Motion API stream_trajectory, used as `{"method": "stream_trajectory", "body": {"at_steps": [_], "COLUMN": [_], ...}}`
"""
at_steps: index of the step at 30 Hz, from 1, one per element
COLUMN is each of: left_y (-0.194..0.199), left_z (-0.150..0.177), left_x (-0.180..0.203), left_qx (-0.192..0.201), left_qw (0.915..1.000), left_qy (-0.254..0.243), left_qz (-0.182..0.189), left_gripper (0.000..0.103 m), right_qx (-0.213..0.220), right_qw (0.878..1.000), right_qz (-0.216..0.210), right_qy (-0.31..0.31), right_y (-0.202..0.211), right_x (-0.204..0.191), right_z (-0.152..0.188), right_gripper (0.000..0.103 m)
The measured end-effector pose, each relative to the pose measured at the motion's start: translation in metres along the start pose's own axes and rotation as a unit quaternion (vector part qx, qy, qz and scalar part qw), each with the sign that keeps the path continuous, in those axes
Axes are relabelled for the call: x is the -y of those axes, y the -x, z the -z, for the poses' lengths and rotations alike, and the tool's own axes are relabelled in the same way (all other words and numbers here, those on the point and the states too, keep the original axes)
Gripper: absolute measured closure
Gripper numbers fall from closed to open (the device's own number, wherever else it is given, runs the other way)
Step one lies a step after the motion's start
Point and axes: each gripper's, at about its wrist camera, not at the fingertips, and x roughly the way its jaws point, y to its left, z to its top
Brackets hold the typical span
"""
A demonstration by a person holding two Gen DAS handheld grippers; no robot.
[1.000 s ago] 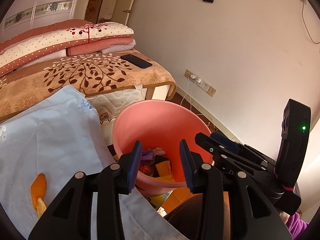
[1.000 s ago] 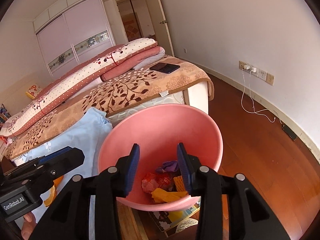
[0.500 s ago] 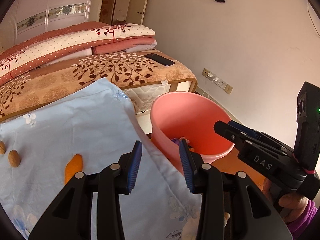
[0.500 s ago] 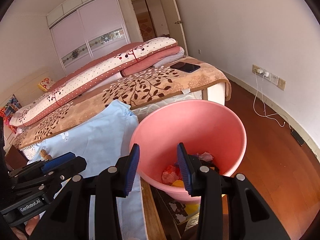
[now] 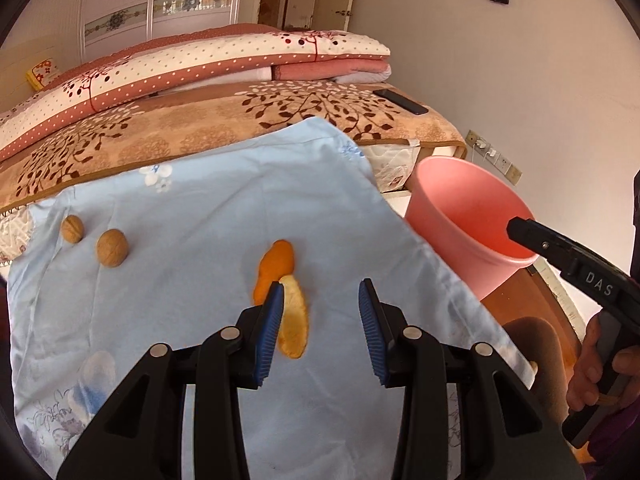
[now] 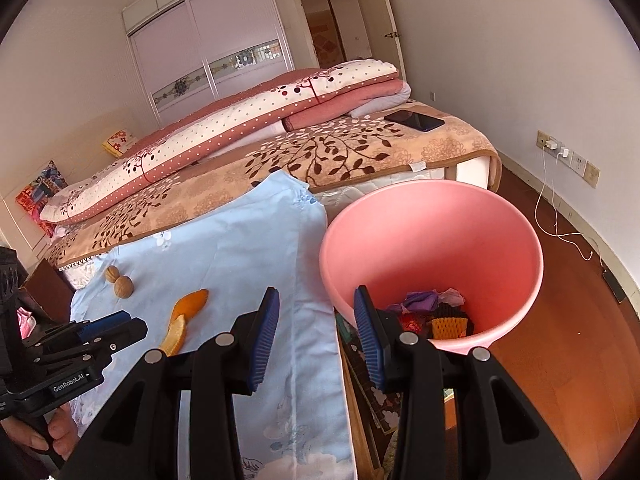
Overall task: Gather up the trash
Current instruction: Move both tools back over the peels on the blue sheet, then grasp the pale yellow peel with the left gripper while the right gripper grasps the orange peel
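An orange peel [image 5: 280, 280] lies on a light blue cloth [image 5: 224, 216]; it also shows in the right wrist view [image 6: 184, 316]. Two walnuts [image 5: 112, 248] lie to its left. My left gripper [image 5: 320, 328] is open and empty, hovering just above the cloth, its left finger beside the peel. A pink bucket [image 5: 464, 208] stands right of the cloth. Its inside holds several scraps of trash [image 6: 436, 312]. My right gripper [image 6: 316, 332] is open and empty, over the cloth's right edge and the bucket's [image 6: 436, 240] near rim.
A bed with a brown leaf-patterned blanket [image 6: 320, 152] and a folded dotted quilt [image 6: 248, 124] lies behind the cloth. A black phone [image 6: 414, 121] rests on the bed. Wall sockets with a white cable [image 6: 560, 200] are at the right. The floor [image 6: 560, 340] is red-brown wood.
Both grippers have swung left, away from the bucket's inside and toward the cloth. The peel and walnuts have come into view under the left gripper. Both stayed open.
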Motion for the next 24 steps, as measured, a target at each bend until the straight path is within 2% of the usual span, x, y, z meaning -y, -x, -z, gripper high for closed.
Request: {"method": "stream_trajectory", "body": {"at_steps": [5, 14, 15, 16, 20, 24], "left_y": [-0.015, -0.034, -0.034, -0.033, -0.033, -0.026], "left_z": [0.017, 0.023, 0.023, 0.024, 0.026, 0.027], "left_x": [-0.01, -0.013, -0.013, -0.013, -0.015, -0.021], "left_qx": [-0.031, -0.056, -0.056, -0.054, -0.057, -0.052], "left_qw": [0.9993, 0.9978, 0.9979, 0.998, 0.998, 0.9979], "left_qy": [0.016, 0.023, 0.023, 0.023, 0.023, 0.037], "left_qz": [-0.012, -0.027, -0.025, -0.022, -0.012, -0.002], "left_gripper": [0.064, 0.064, 0.067, 0.077, 0.094, 0.099], "right_qx": [-0.012, -0.029, -0.031, -0.033, -0.041, -0.053], "right_qw": [1.0, 0.999, 0.999, 0.999, 0.998, 0.997], "right_qz": [-0.008, -0.013, -0.014, -0.015, -0.025, -0.041], "right_qy": [0.008, 0.018, 0.02, 0.022, 0.033, 0.044], "right_y": [-0.007, -0.018, -0.019, -0.02, -0.024, -0.03], "right_x": [-0.006, -0.01, -0.012, -0.014, -0.024, -0.04], "right_z": [0.004, 0.008, 0.008, 0.008, 0.009, 0.008], "right_gripper": [0.065, 0.065, 0.065, 0.065, 0.065, 0.065]}}
